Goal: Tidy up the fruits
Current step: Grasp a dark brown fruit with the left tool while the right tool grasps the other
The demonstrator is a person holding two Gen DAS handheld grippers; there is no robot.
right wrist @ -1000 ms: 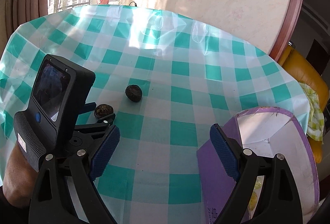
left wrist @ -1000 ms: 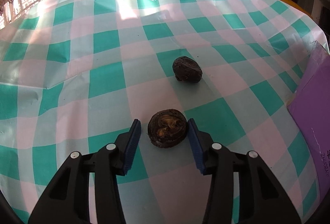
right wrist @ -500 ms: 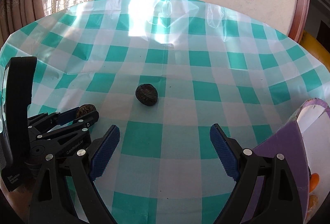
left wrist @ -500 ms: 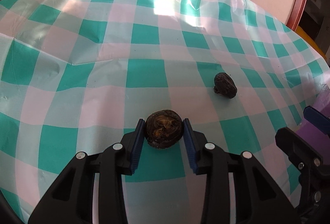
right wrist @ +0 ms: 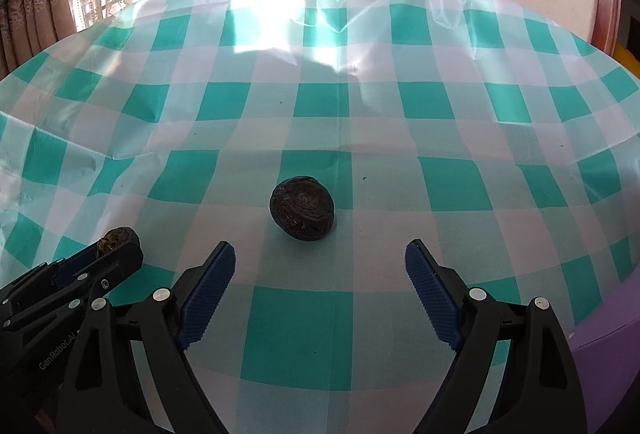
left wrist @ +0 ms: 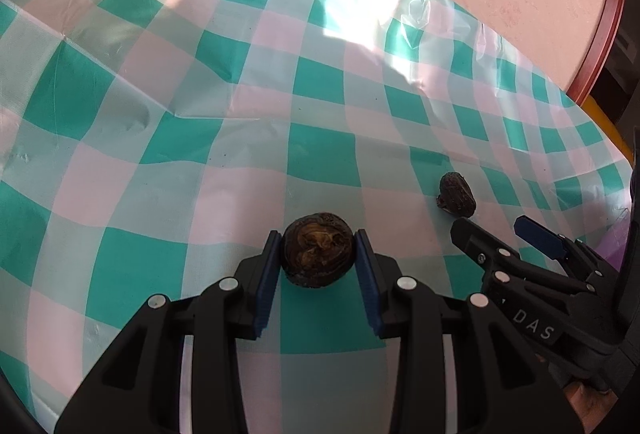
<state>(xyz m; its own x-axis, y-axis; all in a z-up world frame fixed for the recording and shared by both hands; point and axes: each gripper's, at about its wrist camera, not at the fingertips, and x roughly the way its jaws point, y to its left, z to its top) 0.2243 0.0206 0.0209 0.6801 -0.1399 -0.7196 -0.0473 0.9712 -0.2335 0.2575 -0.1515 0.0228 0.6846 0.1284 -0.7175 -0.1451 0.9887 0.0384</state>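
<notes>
My left fingers (left wrist: 317, 259) are clamped across the wrinkled dark fruit (left wrist: 318, 255) mid-counter (left wrist: 168, 138); it looks light, shrivelled, probably brittle, so I'd squeeze gently. My right fingers (right wrist: 320, 290) gape before the second fruit (right wrist: 302, 209).

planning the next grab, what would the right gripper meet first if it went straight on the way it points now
Most likely the dark wrinkled round fruit lying free on the green checked tablecloth, centred ahead of the open right gripper; depth is hard to judge.

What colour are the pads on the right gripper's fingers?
Dark blue, with a ribbed texture, on black fingers; the right wrist view shows them best.
</notes>
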